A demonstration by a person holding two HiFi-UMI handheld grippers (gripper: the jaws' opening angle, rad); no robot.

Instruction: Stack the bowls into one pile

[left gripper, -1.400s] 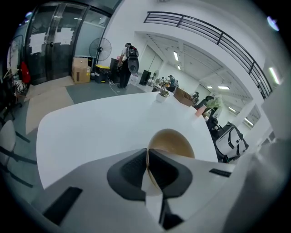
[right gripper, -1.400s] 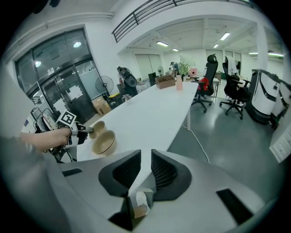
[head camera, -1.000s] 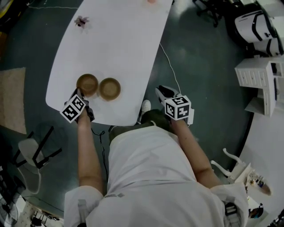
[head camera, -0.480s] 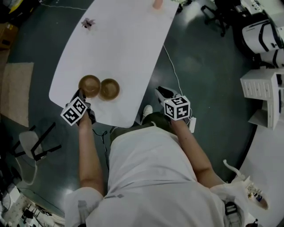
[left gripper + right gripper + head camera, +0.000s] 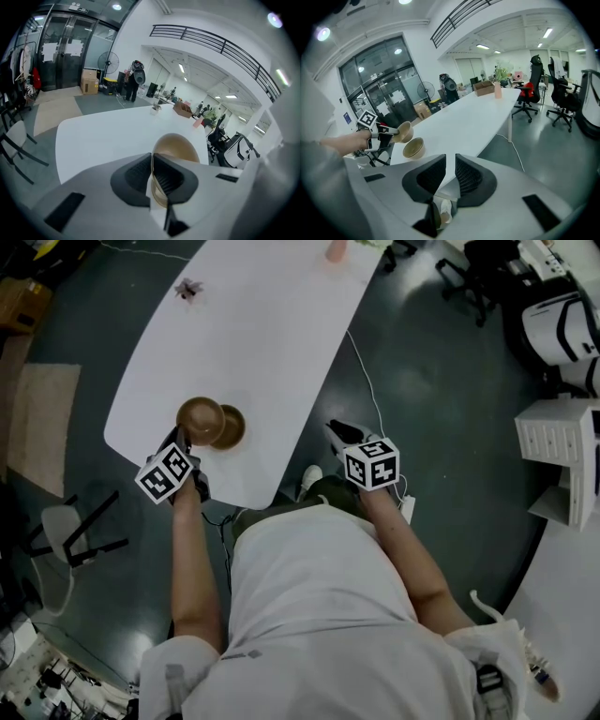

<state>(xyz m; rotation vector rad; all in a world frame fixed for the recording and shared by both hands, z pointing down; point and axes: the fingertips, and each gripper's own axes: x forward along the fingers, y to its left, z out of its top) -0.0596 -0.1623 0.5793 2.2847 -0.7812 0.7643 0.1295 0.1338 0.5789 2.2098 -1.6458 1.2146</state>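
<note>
Your left tongs [image 5: 153, 161] clamp the rim of a brown bowl [image 5: 200, 418], held above the white worktop [image 5: 253, 343] and hiding part of the second bowl [image 5: 234, 427] from overhead; your right tongs [image 5: 451, 164] stand slightly apart, empty, off the worktop's edge

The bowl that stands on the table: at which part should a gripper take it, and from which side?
Probably the rim at its right side, from above at a slant, one jaw inside and one outside. The bowl stands upright and open, with a thin wall. Its left side is crowded: the left gripper holds the other bowl by the rim just there.
</note>
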